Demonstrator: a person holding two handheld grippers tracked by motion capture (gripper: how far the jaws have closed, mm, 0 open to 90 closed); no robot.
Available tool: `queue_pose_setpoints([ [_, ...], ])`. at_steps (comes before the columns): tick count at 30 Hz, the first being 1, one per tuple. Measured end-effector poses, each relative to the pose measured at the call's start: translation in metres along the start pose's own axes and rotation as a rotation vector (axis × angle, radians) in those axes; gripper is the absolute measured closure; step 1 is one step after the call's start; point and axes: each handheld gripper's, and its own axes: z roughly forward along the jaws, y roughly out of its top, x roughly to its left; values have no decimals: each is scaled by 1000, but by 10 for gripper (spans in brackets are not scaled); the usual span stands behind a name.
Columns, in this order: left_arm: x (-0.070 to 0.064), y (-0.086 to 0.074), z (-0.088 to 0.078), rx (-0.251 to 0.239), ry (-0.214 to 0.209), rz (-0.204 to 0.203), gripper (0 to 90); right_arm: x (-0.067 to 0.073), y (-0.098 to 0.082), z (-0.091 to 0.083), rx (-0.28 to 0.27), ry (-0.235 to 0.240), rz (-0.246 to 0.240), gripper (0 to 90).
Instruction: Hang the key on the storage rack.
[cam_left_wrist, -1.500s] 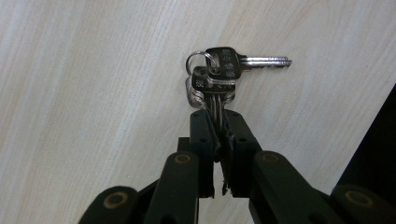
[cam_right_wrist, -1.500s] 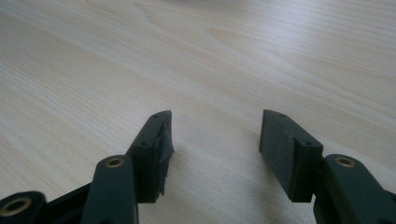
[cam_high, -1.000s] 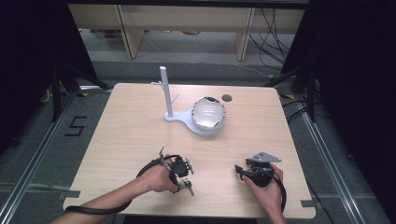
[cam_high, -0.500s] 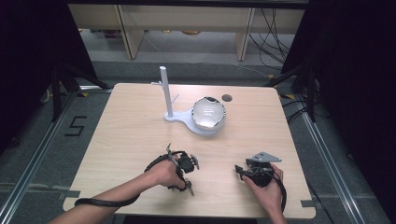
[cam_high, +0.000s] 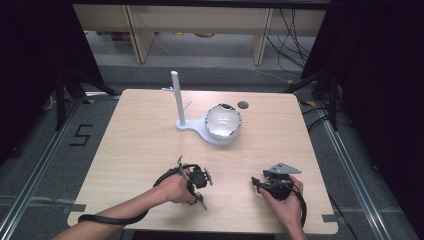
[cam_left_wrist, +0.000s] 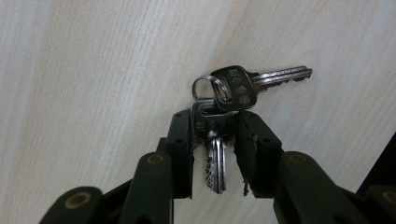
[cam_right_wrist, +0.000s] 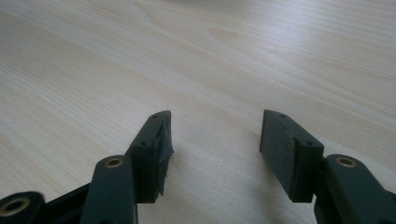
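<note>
Left hand-held gripper (cam_left_wrist: 215, 140), jaws just closing, pinches a key (cam_left_wrist: 212, 140) of the key bunch.

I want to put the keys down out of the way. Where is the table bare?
The left side of the table beside the white stand is bare, as is the strip between the left gripper and right gripper. Around the round silver dish and the keys it is crowded.

Parted fingers (cam_right_wrist: 149, 156) (black) — bare table (cam_right_wrist: 233, 56)
</note>
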Motion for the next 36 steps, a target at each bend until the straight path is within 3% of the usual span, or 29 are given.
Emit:
queue_pose_setpoints([
  [16,4,-3,-26,-45,5,-20,671,0,0,0,1,1,2,444],
  [18,7,-4,-36,-58,11,-24,671,-1,0,1,-4,-4,-16,444],
  [19,8,-4,-38,-60,12,-25,671,0,0,0,3,1,3,444],
  [31,31,-13,-69,-77,57,-78,671,0,0,0,3,2,4,445],
  [36,37,-16,-73,-73,78,-84,672,0,0,0,3,1,4,445],
])
